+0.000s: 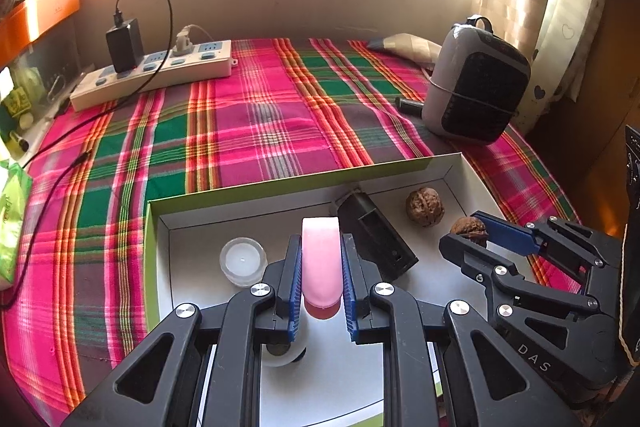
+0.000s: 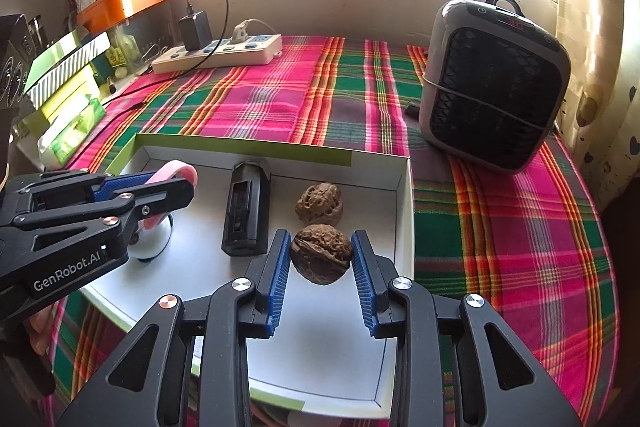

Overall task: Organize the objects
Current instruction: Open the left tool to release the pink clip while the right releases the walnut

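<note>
Nearest the lens in the left wrist view, the left gripper (image 1: 322, 279) is clamped on a pink handle (image 1: 320, 259), its blue pads pressing both flanks; in the right wrist view this handle (image 2: 176, 173) arches at centre left above a small white-bodied item (image 2: 150, 243) whose nature cannot be told. In the right wrist view the right gripper (image 2: 322, 259), at lower centre, holds a walnut (image 2: 321, 253) between its blue pads, the jaws partly closed and touching both sides of the shell. Both loads hang over the white tray (image 2: 404, 211) with a green outer rim, which lies on the plaid cloth (image 2: 500, 227). Within the tray a second walnut (image 2: 319, 205) rests just beyond the held one, a black rectangular case (image 2: 245, 211) lies near the middle, and a clear round lid (image 1: 243, 261) sits at centre left of the left wrist view. A grey fan heater (image 2: 494, 83) stands at upper right and a power strip (image 2: 218, 55) at upper left, both well apart from the tray. The step in hand is judged to be setting both items down in the tray. To do it well, lower each until it rests on the tray floor before releasing, place the walnut beside its twin but not touching it, since a round shell may roll, and keep the pink-handled item upright, away from the lid and the case.
</note>
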Demonstrator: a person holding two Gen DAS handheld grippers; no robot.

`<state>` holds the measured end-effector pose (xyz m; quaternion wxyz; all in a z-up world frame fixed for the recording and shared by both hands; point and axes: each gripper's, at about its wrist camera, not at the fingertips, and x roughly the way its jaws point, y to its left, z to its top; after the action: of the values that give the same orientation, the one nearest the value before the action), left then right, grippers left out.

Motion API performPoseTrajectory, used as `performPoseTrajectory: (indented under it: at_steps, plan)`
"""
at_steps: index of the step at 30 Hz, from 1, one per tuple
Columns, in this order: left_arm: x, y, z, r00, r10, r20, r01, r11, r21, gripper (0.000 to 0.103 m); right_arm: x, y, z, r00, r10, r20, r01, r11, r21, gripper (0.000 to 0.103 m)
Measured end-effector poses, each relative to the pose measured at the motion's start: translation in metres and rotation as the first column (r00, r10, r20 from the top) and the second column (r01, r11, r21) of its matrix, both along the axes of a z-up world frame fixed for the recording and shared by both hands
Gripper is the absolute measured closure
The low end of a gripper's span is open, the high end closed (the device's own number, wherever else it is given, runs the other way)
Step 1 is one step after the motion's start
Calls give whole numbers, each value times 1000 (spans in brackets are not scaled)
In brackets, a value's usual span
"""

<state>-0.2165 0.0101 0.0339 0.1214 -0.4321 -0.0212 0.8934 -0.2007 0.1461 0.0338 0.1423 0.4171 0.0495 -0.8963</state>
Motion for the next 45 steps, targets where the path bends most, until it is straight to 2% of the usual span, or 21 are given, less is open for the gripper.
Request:
performPoseTrajectory:
  at_steps: [27, 45]
  plan:
    - [-19, 9, -22, 999, 8, 48, -7, 999, -35, 87, -13, -8, -14, 1000, 14, -5, -14, 999, 42, 70]
    - [-20, 11, -22, 999, 10, 47, -8, 999, -36, 86, -11, -10, -15, 1000, 17, -21, -16, 998, 54, 70]
